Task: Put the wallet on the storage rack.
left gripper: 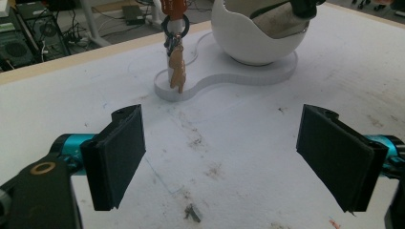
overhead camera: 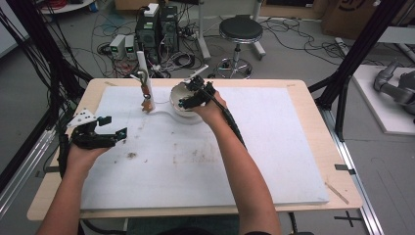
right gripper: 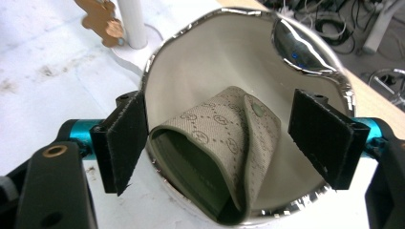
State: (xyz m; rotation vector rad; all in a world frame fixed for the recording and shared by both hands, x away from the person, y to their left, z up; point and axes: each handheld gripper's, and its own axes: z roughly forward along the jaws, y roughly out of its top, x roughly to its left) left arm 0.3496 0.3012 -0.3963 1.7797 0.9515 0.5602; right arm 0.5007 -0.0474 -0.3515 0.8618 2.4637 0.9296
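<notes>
The right gripper [right gripper: 229, 143] is open. One folded cloth pouch [right gripper: 224, 148] sits between its jaws, inside the one white bowl [right gripper: 200, 62]. The pouch looks soft, light and bendy. Pinch its folded top edge. The left gripper [left gripper: 224, 157] is open and empty. One key charm [left gripper: 176, 69] hangs far ahead of it.

One white bowl [right gripper: 305, 119] holds one folded beige pouch [right gripper: 224, 143]. One white stand [left gripper: 239, 78] carries one post [overhead camera: 143, 73] with one brown charm [left gripper: 177, 71] hanging from it. Two claws: the left [overhead camera: 108, 128] and the right [overhead camera: 192, 93]. One surface [overhead camera: 274, 147].
</notes>
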